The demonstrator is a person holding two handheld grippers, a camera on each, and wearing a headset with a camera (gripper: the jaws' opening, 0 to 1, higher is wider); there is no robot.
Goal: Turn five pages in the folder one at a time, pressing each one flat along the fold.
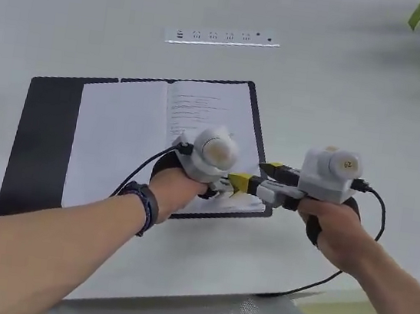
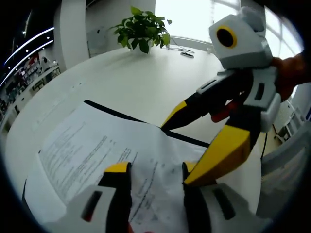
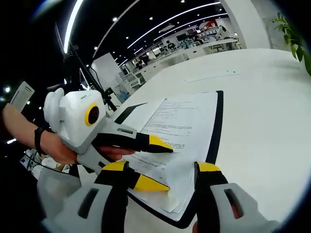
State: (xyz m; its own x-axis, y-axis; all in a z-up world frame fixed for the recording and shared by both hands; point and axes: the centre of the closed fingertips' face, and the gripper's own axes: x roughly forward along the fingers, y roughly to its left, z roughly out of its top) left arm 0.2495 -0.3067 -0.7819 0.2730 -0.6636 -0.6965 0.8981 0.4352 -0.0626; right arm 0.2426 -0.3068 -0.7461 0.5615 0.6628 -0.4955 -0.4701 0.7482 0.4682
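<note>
Near the middle of the bench (image 1: 343, 89), the folder (image 1: 41, 142) is laid open, with its fold running from the far edge toward the near edge. A blank sheet (image 1: 115, 144) is seen left of the fold and a printed page (image 1: 209, 106) right of it.

Both grippers are held low over the near right corner of the printed page. The left gripper (image 2: 155, 170) is poised above the sheet itself, its fingers spread with print showing between them; nothing is pinched. The right gripper (image 3: 163, 170) is held just beyond the folder's right edge and pointed leftward at the stacked page corners (image 3: 171, 206); its fingers are likewise spread and empty. The two sets of fingers are just beside each other, and whether any tip touches paper cannot be told.

The step in hand is judged to be the picking up of the loose corner. The free edge lies straight ahead of the right fingers, so that gripper is the nearer one for the lift. The page would then need to be carried leftward across the fold and pressed flat along that far-to-near line.
</note>
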